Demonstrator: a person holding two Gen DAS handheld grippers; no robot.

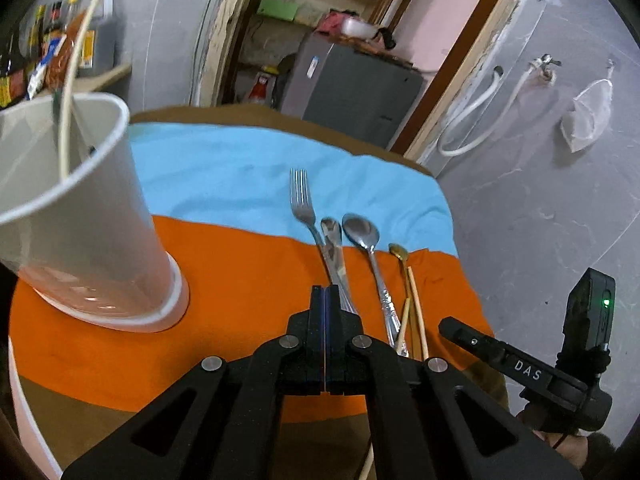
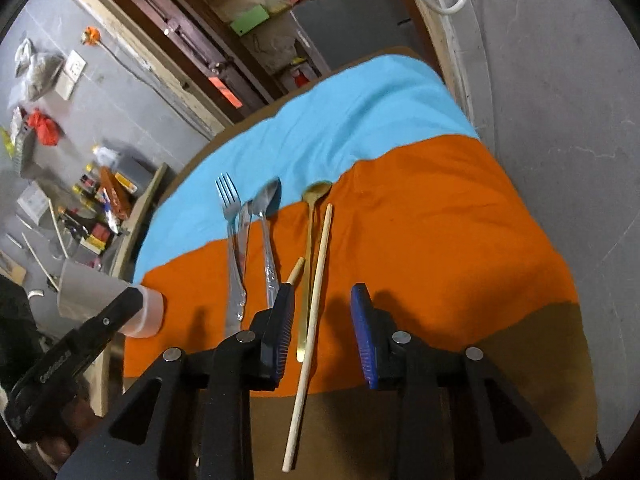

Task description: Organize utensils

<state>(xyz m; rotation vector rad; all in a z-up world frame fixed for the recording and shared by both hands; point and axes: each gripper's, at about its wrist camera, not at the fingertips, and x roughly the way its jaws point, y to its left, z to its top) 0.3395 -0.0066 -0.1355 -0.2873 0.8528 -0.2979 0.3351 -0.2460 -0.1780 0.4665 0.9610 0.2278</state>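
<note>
A: Chopstick (image 2: 310, 312) first? It lies nearest, by the desk's (image 2: 520, 380) front edge, under the right claw (image 2: 322, 334), whose jaws stand apart, empty.

B: Yes. Light, stiff, slippery; pinch mid-shaft. Left claw (image 1: 326, 300) is clenched, empty. Cup (image 1: 80, 216) stands at the left edge, on orange-and-blue cloth (image 2: 420, 220); cluttered shelves behind.

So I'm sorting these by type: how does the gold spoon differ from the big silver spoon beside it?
The gold spoon is brass-coloured with a small bowl and a thin, plain handle; the silver spoon is steel-coloured with a larger bowl and a thicker, patterned handle. Both lie flat across the orange and blue cloth, bowls pointing away from the camera.
</note>
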